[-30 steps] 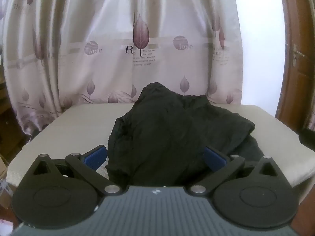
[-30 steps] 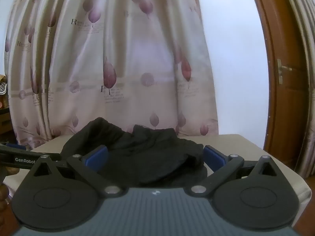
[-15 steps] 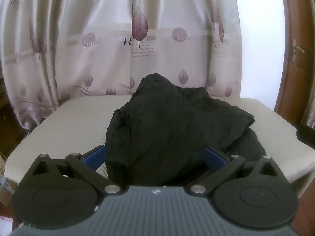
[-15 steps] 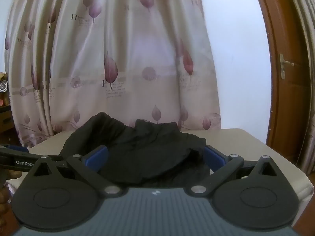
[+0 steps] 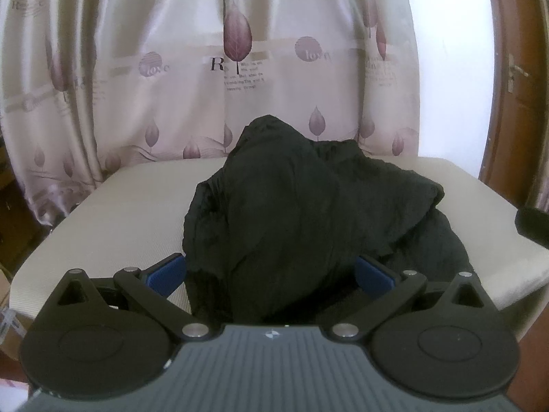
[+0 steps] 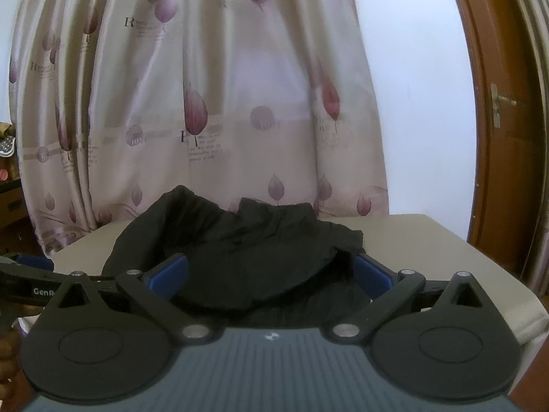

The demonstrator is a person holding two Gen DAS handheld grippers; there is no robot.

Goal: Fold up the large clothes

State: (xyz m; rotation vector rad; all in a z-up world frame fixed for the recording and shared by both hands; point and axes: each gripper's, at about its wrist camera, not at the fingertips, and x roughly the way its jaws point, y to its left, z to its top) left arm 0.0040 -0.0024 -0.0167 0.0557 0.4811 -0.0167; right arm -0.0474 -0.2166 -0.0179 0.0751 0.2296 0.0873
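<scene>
Both grippers, left gripper [image 5: 271, 271] and right gripper [image 6: 271, 271], hold their fingers wide apart and empty, the crumpled black garment [image 5: 308, 206] heaped between and beyond them on the counter [image 5: 120, 213], so a pinch may bunch several layers.

Right wrist view. The right gripper [image 6: 271, 271] fills the lower frame, its blue pads [image 6: 170, 272] spread wide apart with nothing between them. Beyond lies a crumpled black garment [image 6: 240, 240] in a heap on a beige table [image 6: 429, 243], nearer the table's left edge than its right and reaching toward the far edge. The left gripper [image 6: 24, 276] enters at the left edge, beside the table's left side; its jaw state cannot be judged. Behind hang a leaf-print curtain [image 6: 206, 103], a white wall [image 6: 411, 86] and a brown door [image 6: 507, 120].
</scene>
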